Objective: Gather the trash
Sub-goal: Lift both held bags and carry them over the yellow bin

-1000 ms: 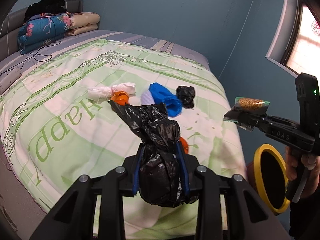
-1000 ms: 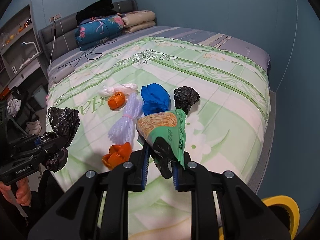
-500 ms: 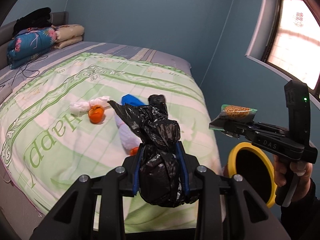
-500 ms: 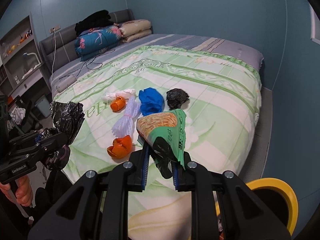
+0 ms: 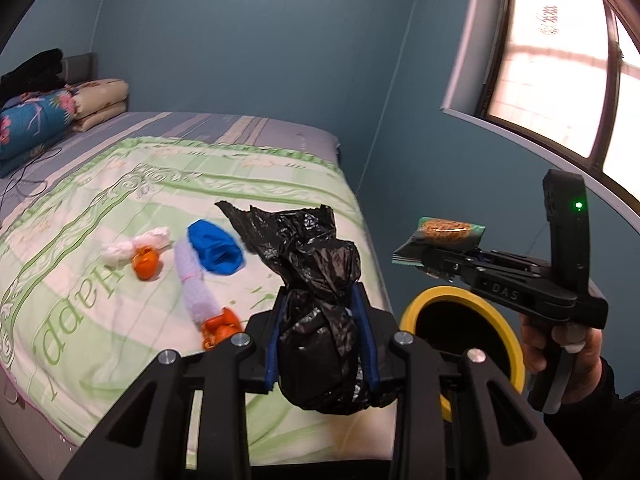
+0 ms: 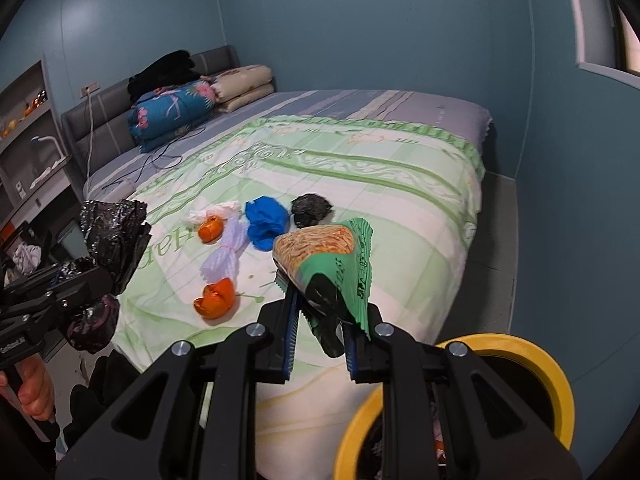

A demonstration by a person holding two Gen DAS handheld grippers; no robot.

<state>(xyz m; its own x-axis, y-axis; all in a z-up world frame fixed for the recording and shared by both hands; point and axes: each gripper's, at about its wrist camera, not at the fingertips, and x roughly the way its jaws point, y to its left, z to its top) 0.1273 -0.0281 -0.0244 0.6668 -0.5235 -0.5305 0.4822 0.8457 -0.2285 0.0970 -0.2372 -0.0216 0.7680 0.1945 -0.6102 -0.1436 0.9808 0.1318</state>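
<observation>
Left wrist view: the left gripper (image 5: 322, 334) clamps a crumpled black plastic bag (image 5: 316, 280) near the yellow-rimmed round bin (image 5: 460, 344), right of the bed (image 5: 120, 200).

Right wrist view: the right gripper (image 6: 318, 332) pinches a green snack wrapper (image 6: 332, 256) just left of the bin. Carrying step; next, both probably release over its mouth.

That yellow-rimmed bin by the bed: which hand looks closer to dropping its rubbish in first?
Probably the right. The right gripper, shut on the green snack wrapper, hangs almost over the bin. The left gripper holds the black bag over the bed's edge.
</observation>
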